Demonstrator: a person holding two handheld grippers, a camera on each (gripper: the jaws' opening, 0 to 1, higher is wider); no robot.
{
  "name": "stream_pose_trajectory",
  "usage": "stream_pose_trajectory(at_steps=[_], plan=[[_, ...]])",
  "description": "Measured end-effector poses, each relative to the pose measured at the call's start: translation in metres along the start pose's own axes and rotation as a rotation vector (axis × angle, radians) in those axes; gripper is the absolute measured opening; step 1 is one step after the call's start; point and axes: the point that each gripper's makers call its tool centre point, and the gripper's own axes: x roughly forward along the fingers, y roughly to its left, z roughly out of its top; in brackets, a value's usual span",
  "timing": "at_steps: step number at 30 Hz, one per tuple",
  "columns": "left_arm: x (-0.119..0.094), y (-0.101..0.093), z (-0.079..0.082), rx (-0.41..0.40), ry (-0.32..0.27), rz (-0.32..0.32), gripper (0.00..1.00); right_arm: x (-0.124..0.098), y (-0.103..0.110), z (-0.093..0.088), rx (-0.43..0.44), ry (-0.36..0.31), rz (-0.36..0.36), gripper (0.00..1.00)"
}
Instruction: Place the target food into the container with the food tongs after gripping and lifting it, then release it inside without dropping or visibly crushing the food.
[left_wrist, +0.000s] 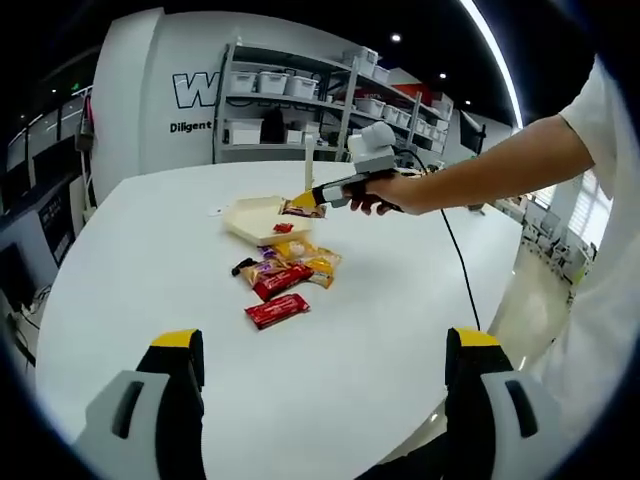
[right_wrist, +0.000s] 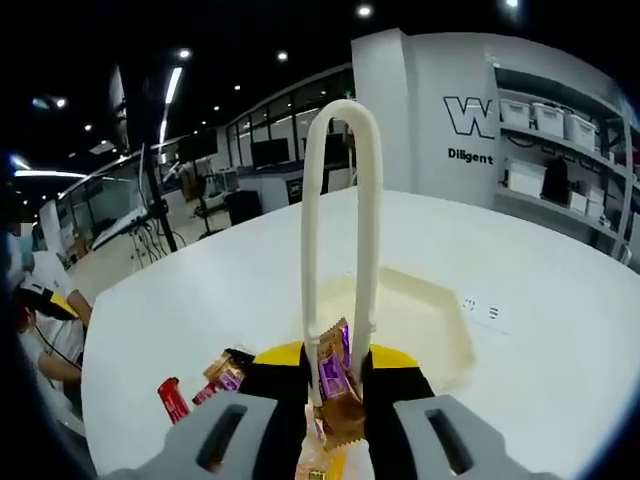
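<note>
Over the cream container, right gripper clamps tongs pinching 1 light, crinkly, slippery snack packet; grip mid-wrapper. Left gripper jaws apart, idle.
</note>
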Motion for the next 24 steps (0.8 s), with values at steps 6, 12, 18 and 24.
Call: stream_pose_trajectory(at_steps=[6, 12, 18, 24], plan=[[0.002, 0.003, 0.000, 0.001, 0.011, 0.009, 0.99, 0.019, -0.008, -0.009, -0.025, 0.025, 0.009, 0.14], [0.004, 0.008, -0.004, -0.002, 0.027, 0.025, 0.99, 0.029, -0.012, -0.020, -0.016, 0.045, 0.009, 0.14], [0.003, 0.009, -0.006, -0.001, 0.042, 0.031, 0.99, 0.029, -0.004, -0.027, -0.006, 0.075, 0.017, 0.15], [0.000, 0.013, -0.002, -0.046, 0.017, 0.047, 0.99, 0.036, -0.004, -0.026, -0.003, 0.069, 0.024, 0.15]])
